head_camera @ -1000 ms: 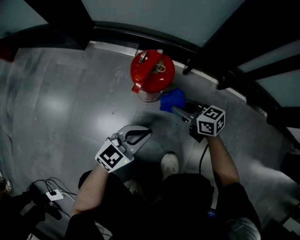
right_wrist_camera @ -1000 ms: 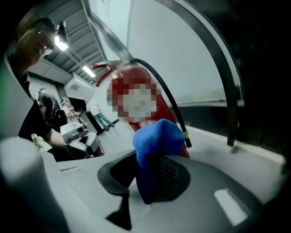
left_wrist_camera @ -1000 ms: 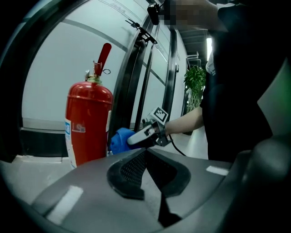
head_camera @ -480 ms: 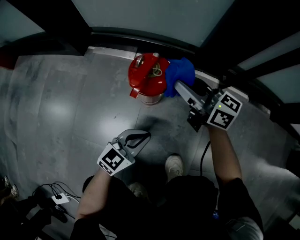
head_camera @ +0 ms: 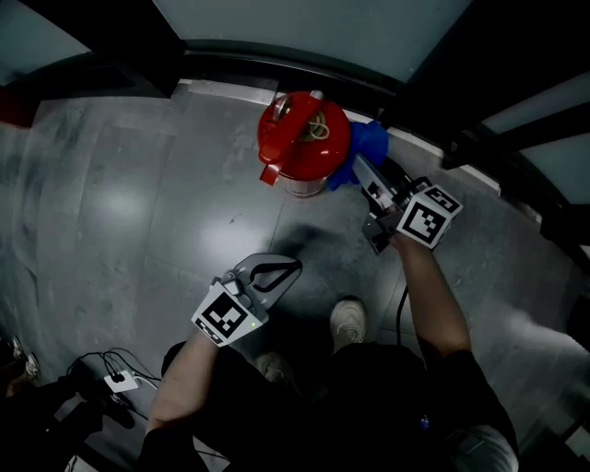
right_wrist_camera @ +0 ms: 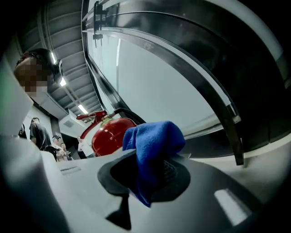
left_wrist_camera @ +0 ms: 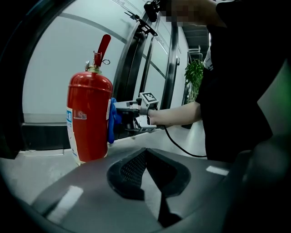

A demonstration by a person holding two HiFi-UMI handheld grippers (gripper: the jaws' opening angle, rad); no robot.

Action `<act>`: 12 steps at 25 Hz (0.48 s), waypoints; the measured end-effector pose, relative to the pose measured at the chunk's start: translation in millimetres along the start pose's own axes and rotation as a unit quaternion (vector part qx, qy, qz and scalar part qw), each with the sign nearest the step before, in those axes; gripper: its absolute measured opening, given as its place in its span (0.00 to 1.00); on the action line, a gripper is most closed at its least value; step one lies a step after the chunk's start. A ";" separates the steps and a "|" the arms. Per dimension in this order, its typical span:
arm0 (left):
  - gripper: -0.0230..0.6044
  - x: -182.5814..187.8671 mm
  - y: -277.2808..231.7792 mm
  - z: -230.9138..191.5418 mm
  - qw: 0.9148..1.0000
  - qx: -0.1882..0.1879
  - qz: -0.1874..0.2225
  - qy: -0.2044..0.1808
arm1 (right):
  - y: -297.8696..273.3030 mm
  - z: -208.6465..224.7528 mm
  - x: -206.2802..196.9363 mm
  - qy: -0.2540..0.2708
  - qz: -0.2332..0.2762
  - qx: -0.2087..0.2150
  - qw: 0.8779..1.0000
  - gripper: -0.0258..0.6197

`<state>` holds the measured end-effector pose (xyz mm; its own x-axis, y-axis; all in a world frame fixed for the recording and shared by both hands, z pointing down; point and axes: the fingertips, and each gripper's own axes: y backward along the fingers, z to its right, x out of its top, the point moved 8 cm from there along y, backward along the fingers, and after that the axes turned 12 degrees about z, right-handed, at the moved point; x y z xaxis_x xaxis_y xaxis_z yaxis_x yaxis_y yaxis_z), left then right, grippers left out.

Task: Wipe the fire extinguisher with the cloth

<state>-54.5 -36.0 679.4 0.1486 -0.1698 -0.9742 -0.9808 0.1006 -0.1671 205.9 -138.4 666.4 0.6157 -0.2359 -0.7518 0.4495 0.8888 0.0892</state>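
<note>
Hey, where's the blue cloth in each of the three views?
Head view: upper middle, cloth right of the fire extinguisher.
Left gripper view: left of centre, against the fire extinguisher's right side.
Right gripper view: centre, pinched in the jaws.
Shared landmark: the red fire extinguisher.

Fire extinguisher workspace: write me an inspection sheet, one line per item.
Surface: glossy grey floor.
Job's things: red fire extinguisher upright on the floor; blue cloth against its side.
Clutter: small white adapter at lower left.
Grippers: left tool shut, empty, held away from the extinguisher; right tool shut on the cloth.
Cables: dark leads at the adapter; black cable beside the right forearm.
Surroundings: glass panels in dark frames; green plant beyond.
</note>
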 end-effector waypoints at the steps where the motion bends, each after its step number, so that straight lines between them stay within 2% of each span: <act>1: 0.05 -1.8 0.6 -0.4 1.000 0.001 -0.003 0.001 | 0.8 6.0 -5.8 -0.005 -0.005 -0.006 1.000 0.15; 7: 0.05 -3.6 6.1 -3.9 1.000 0.010 0.003 0.011 | 7.3 40.0 -48.1 -0.045 -0.026 -0.037 0.998 0.15; 12: 0.05 -2.1 5.7 -1.8 1.000 0.003 0.005 0.020 | 9.0 63.5 -76.4 -0.047 -0.054 -0.071 0.995 0.15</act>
<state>-60.6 -36.8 680.7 0.1343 -0.2081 -0.9689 -0.9814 0.1074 -0.1591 203.9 -137.4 766.0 0.6303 -0.3621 -0.6867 0.4234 0.9018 -0.0869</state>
